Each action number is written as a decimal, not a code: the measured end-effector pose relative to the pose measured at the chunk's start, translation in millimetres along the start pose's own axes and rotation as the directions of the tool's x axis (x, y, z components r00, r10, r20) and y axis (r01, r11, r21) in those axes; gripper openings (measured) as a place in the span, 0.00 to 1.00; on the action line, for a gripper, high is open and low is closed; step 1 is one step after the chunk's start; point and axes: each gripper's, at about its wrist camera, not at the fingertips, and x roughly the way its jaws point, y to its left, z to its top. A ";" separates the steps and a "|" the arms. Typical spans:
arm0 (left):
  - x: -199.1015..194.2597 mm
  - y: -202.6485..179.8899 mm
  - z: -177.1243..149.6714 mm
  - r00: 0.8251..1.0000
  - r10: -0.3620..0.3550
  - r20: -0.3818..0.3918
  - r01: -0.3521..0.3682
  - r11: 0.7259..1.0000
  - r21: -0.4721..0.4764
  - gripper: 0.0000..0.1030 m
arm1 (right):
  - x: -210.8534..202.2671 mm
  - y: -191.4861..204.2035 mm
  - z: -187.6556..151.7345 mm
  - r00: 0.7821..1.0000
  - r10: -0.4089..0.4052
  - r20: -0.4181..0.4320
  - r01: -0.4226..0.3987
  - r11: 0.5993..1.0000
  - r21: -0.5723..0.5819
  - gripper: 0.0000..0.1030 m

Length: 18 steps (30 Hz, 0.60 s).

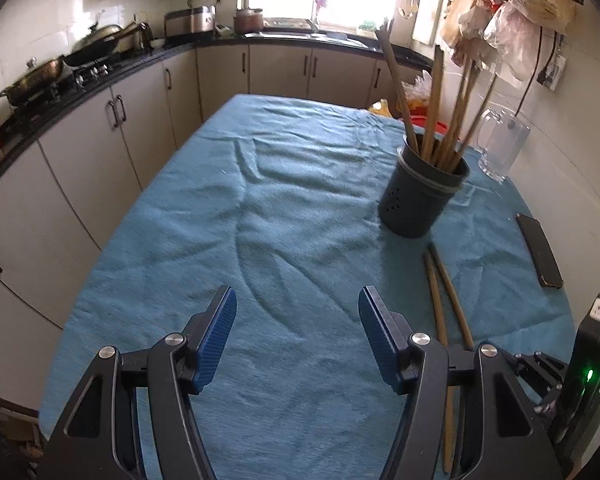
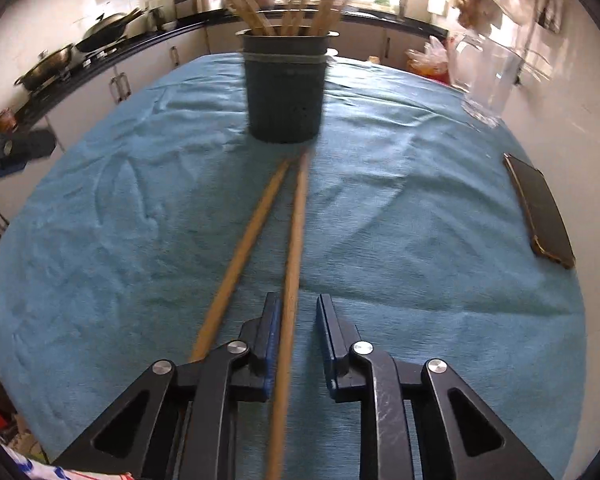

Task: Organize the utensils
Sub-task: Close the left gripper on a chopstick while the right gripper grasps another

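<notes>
Both grippers share one build. The left gripper [image 1: 298,300] has black angular linkage arms with triangular cut-outs, round silver screws at the pivots, and ribbed blue pads [image 1: 220,330]. The right gripper [image 2: 298,308] looks alike, its black arms lightly scuffed.

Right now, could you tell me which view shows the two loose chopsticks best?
The right wrist view: both chopsticks run up mid-frame toward the holder, one passing between the right claw fingers. In the left wrist view they lie at the right, partly hidden behind the left claw.
</notes>
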 end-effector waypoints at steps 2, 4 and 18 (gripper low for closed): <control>5.4 -7.5 -3.8 0.999 -0.026 -0.023 0.026 1.000 0.011 0.61 | -2.6 -15.0 -1.7 1.000 -0.018 -0.004 0.018 0.999 0.047 0.11; 11.6 -17.9 -8.1 0.998 -0.046 -0.046 0.047 0.998 0.028 0.61 | -5.4 -32.6 -5.7 0.999 -0.033 -0.007 0.034 0.994 0.101 0.09; 69.7 -110.7 -37.9 0.980 -0.086 -0.181 0.132 0.957 0.259 0.59 | -21.4 -64.5 -23.6 1.000 0.004 0.008 -0.006 0.981 0.193 0.08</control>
